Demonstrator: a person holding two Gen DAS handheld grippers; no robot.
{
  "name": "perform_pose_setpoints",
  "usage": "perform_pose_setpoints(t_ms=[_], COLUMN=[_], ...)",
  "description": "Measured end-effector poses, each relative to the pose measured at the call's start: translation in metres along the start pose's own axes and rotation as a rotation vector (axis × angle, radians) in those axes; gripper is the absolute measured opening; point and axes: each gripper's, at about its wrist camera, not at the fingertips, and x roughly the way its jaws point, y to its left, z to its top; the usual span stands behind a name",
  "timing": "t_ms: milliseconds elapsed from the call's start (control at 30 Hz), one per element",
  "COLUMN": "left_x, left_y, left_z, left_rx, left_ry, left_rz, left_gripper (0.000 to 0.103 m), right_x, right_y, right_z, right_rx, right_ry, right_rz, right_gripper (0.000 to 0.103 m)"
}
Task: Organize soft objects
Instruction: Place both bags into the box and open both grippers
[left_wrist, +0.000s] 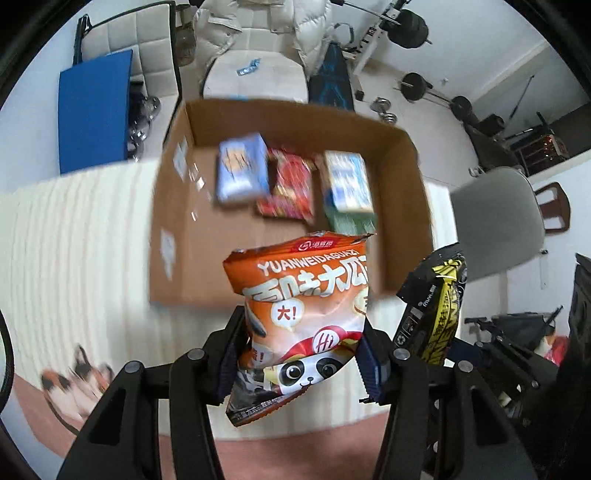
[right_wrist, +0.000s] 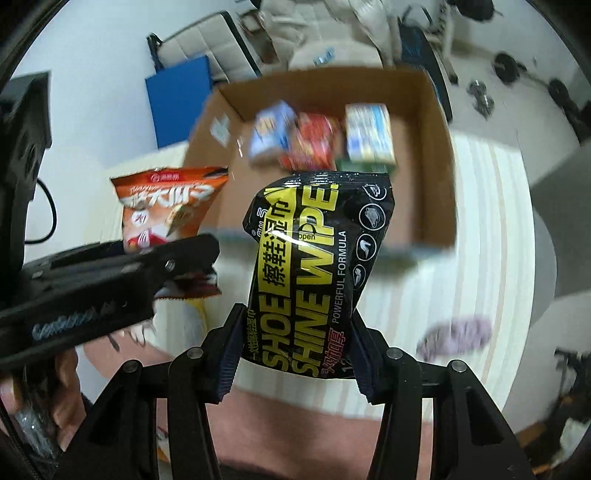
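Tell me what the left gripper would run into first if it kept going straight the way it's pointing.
Probably the cardboard box. The left gripper, shut on the orange snack bag, points at its near wall or open interior; depth is unclear.

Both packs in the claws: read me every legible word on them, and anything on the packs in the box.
"YUANWEIDAGUAZI", "大!", "Hi": orange snack bag, left claw.
"SHOE SHINE WIPE", "POWERFUL FORMULA", "open": black wipes pack, right claw.
Other Chinese print on both: not confidently readable.
Packs in cardboard box: blurred, unreadable.
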Motion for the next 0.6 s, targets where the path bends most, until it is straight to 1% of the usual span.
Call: perform_pose_setpoints(t_ms=[67, 167, 233, 333, 433, 533, 600], left_x=[0.010, 0.038, 0.061, 0.093, 0.126, 0.148, 0.160], left_y=[0.012, 0.030, 0.040, 0.052, 0.061, 0.066, 0.068], left_z=[0.028, 0.058, 0.068, 0.076, 0.078, 0.077, 0.076], left_rx=[-0.016, -0.047, -0.067, -0.084, -0.097, -0.109, -0.118], left_ry=[0.024, 0.097, 0.155, 0.235, 0.306, 0.366, 0.395], left_rz=[0.012, 0.012, 0.009, 0.017, 0.015, -0.007, -0.005], left_gripper=[0.051, 0.051, 0.051, 0.051, 0.051, 0.052, 0.052], right_x=[0.003, 0.029, 0.051, 0.087, 0.118, 0.143, 0.156], right_y=[0.001, 0.004, 0.007, 0.002, -0.002, -0.008, -0.011], right_z=[0.027, 0.064, 0.084, 0.106, 0.109, 0.110, 0.111], right_rx=[0.000, 0.006, 0.008, 0.021, 0.028, 0.042, 0.049], right_ry=[-0.005, 0.022, 0.055, 0.115, 0.169, 0.216, 0.240], right_rz=[0.002, -0.002, -0.016, -0.027, -0.037, -0.040, -0.040], right_gripper=[0.054, 0.054, 0.054, 0.054, 0.054, 0.054, 0.054])
